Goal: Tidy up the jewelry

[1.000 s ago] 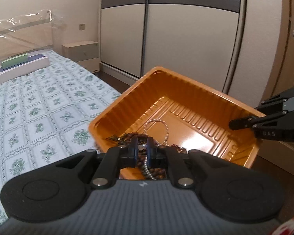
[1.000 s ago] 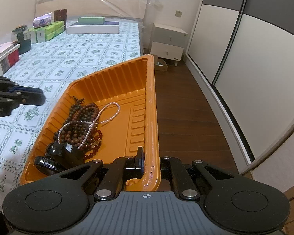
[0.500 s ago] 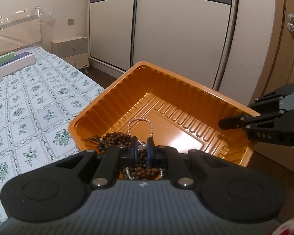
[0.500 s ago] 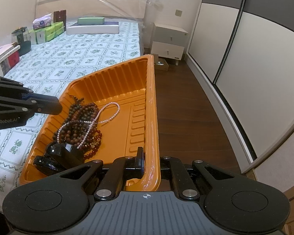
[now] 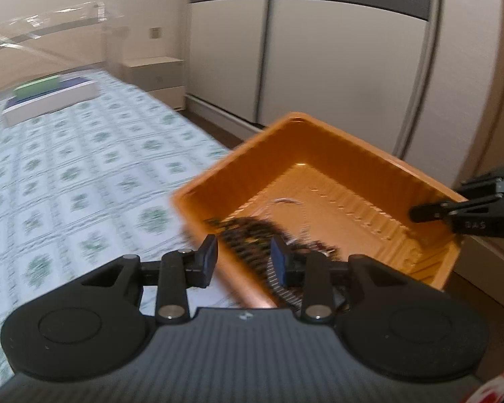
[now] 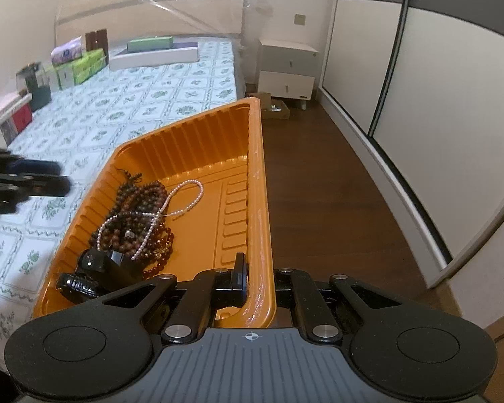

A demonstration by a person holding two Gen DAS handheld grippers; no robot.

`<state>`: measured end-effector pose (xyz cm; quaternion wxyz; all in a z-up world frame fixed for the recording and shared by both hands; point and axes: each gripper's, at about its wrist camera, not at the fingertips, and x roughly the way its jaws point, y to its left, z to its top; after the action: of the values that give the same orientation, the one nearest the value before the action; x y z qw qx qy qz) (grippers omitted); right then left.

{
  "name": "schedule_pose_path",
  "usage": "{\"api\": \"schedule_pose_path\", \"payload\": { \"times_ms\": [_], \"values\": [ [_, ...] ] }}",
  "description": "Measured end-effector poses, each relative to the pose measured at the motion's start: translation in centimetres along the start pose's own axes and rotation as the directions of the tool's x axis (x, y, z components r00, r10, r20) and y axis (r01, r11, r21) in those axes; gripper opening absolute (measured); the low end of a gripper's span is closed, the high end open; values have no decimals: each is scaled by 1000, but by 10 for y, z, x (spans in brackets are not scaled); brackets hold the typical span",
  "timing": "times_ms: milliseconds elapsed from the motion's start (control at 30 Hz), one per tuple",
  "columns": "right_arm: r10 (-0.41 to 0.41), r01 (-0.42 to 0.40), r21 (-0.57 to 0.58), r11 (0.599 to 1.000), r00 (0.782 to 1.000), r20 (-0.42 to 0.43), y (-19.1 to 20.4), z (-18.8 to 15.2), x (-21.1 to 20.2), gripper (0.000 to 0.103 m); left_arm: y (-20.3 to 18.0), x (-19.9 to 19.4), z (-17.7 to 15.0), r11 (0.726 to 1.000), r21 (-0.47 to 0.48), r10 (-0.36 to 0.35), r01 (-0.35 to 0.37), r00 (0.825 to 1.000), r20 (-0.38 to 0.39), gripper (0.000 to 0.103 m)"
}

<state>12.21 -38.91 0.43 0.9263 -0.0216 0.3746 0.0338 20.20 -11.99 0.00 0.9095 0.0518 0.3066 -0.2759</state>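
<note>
An orange plastic tray hangs over the bed's edge, held by my right gripper, which is shut on its near right rim. Inside lie dark wooden bead strands, a pearl necklace and a black clip-like piece. In the left wrist view, blurred by motion, the tray sits ahead with the beads near its left wall. My left gripper is open and empty, its fingers straddling the tray's near-left rim. It also shows in the right wrist view, left of the tray.
The bed with a floral sheet carries boxes and books along the far left and a white box at the head. A white nightstand, wardrobe doors and dark wood floor lie to the right.
My left gripper let go of the pearl necklace, opened and swung left and back to the tray's rim. The necklace now lies on the beads. The right gripper still holds the tray.
</note>
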Motion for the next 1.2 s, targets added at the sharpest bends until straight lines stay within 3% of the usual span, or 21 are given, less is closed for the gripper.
{"api": "schedule_pose_path", "payload": {
  "times_ms": [200,567,633,667,700,833,933,1000,1067,1200],
  "values": [
    [87,-83,171,982,996,-18,-31,-11,16,4,30,-25,-23,996,-55,74,-74,997,-18,33],
    [217,-204,432,879,976,19,-75,-35,31,7,47,-56,-61,978,-145,141,-150,988,-66,34],
    [229,-218,467,857,973,35,-81,-36,30,24,47,-60,-66,975,-157,149,-159,986,-68,35],
    [228,-222,482,847,973,48,-84,-37,28,50,47,-62,-68,973,-164,155,-165,985,-69,38],
    [226,-226,495,839,972,62,-87,-38,26,69,48,-64,-70,970,-173,163,-173,984,-69,39],
    [189,-213,529,821,977,100,-97,-40,16,71,49,-70,-75,957,-206,192,-204,978,-77,42],
    [135,-180,546,818,983,122,-102,-40,1,71,46,-80,-79,947,-218,227,-238,971,-73,56],
    [96,-153,532,832,986,134,-97,-39,-13,71,43,-87,-82,938,-224,256,-264,964,-66,78],
    [50,-109,492,864,990,132,-85,-36,-32,71,40,-95,-87,929,-247,268,-277,961,-70,89],
    [-2,-42,367,929,993,119,-47,-31,-60,79,33,-111,-96,909,-289,289,-301,954,-84,97]
  ]
}}
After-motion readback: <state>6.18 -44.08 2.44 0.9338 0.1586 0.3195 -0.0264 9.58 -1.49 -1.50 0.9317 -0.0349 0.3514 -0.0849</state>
